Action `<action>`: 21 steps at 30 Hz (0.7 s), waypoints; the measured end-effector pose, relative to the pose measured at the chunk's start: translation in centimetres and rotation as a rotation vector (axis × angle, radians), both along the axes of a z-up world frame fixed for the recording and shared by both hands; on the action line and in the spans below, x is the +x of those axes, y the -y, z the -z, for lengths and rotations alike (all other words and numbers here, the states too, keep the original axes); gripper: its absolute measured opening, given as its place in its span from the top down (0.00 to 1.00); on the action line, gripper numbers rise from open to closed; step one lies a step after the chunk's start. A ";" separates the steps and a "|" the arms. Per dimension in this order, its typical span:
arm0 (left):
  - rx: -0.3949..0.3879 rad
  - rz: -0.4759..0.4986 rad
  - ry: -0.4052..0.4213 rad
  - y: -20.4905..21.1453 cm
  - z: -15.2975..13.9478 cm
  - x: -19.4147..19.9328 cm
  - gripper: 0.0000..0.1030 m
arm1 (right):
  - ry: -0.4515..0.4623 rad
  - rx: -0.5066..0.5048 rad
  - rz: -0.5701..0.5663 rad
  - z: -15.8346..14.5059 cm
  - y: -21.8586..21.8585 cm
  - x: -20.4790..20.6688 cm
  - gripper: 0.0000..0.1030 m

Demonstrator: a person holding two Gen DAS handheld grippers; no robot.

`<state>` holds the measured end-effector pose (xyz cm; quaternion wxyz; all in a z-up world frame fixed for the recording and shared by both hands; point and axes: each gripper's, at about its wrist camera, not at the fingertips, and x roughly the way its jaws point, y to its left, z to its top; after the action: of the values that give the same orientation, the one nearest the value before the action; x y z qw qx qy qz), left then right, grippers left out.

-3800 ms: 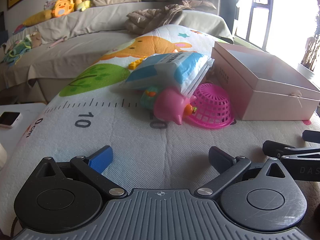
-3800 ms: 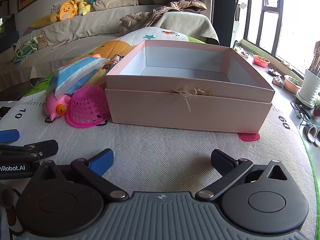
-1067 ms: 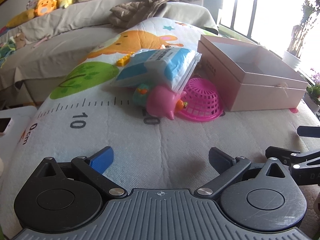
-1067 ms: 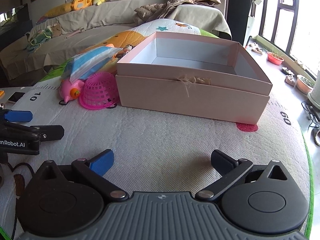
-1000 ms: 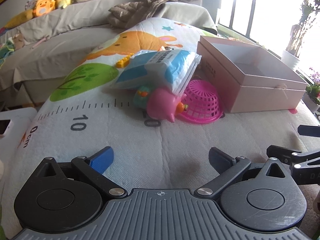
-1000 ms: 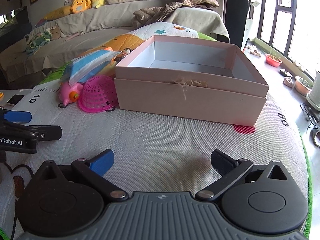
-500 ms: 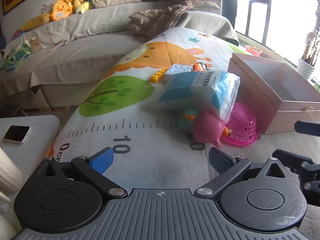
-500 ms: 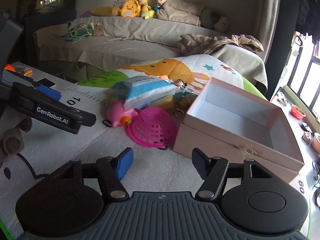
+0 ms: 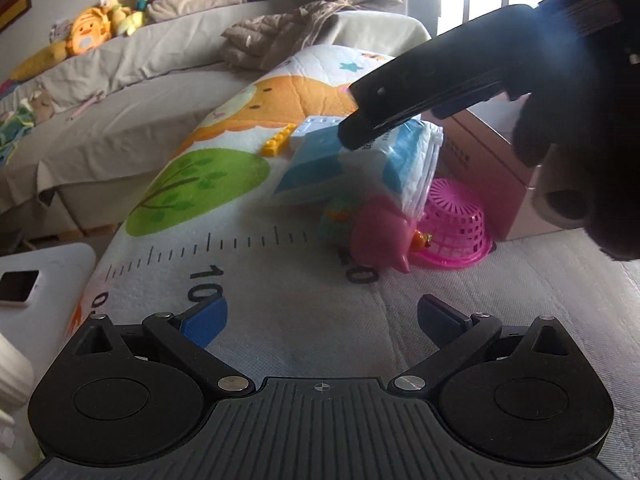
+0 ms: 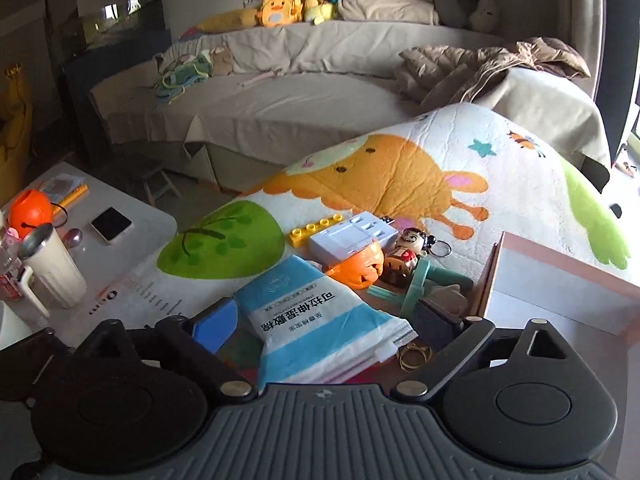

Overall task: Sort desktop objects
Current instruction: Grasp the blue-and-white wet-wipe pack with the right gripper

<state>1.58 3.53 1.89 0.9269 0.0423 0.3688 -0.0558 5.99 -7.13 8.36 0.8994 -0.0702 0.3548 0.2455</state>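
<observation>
Pink box (image 10: 560,280) looks empty; toys wait outside; right gripper (image 10: 324,320) spread around wipes (image 10: 320,320), left gripper (image 9: 320,316) spread, empty

Bare mat (image 9: 304,320) ahead — toy pile (image 9: 384,220) beyond

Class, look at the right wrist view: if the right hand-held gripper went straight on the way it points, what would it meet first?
Most likely the blue-and-white wipes pack, which lies between the open fingers of the right hand-held gripper. The orange pumpkin toy sits just beyond, though depth is hard to judge.
</observation>
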 end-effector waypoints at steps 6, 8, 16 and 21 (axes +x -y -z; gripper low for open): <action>-0.034 0.003 -0.008 -1.1 0.5 -0.6 0.00 | -0.058 -0.088 -0.008 2.5 -3.1 1.4 0.15; -0.043 0.001 -0.009 -1.4 0.5 -0.8 0.00 | -0.110 -0.046 -0.027 2.5 -3.7 0.7 0.18; -0.051 0.034 -0.009 -1.1 0.4 -2.1 0.00 | -0.071 0.050 -0.052 -0.8 -1.3 -5.0 0.19; -0.045 0.046 -0.016 -0.2 0.3 -2.3 0.00 | -0.058 0.099 0.036 -1.0 5.0 -10.1 0.19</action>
<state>-0.71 3.76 1.57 0.9230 0.0296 0.3740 -0.0854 -4.13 -12.14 9.35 0.8954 -0.0122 0.3694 0.2484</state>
